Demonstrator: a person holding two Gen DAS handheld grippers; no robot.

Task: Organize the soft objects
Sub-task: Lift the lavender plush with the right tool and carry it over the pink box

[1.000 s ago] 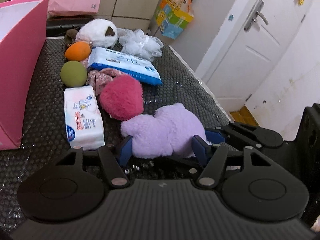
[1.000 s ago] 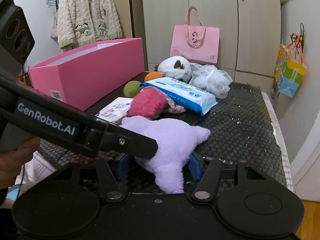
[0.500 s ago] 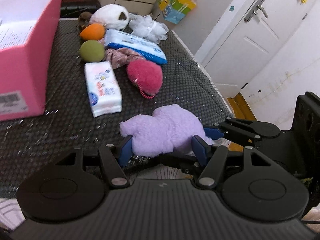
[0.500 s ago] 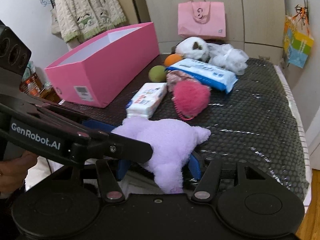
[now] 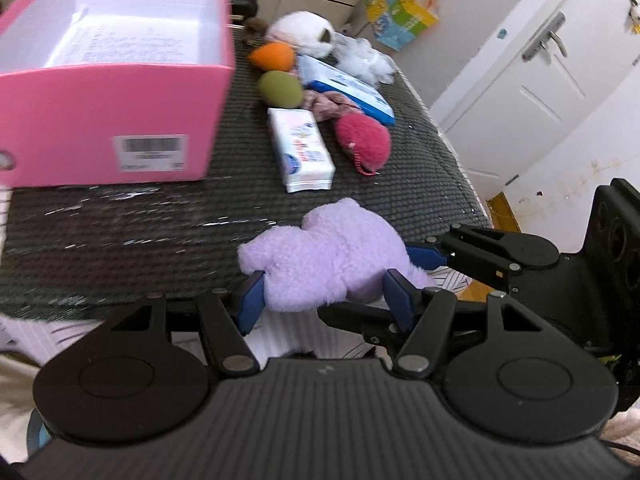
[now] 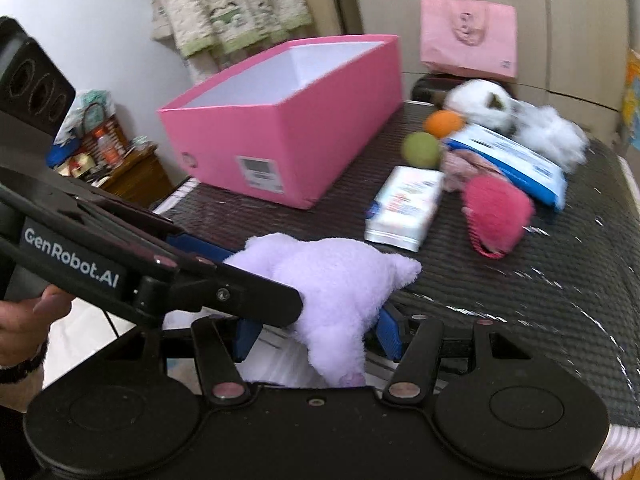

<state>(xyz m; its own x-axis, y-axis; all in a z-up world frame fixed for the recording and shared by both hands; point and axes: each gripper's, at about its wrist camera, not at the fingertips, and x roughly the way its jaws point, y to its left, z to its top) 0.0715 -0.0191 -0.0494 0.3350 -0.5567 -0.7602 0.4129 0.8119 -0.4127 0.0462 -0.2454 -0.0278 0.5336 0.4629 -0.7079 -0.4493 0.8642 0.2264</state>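
Now both grippers clamped on same purple plush toy [image 5: 332, 264]: left gripper [image 5: 326, 296] pinching it between blue pads, jaws about half apart; right gripper [image 6: 316, 330] gripping it likewise. Plush held up at near edge of dark textured table [image 5: 120, 232], in front of open pink box [image 5: 116, 92]. Farther back lying white tissue pack [image 5: 302, 150], pink fluffy pad [image 5: 366, 142], green ball [image 5: 280, 88].

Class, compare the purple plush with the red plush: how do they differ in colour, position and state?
The purple plush is pale lilac; the red plush is deep pinkish-red. The purple one is gripped by both grippers, left and right, at the table edge; the red one lies untouched further in. Both are fluffy.
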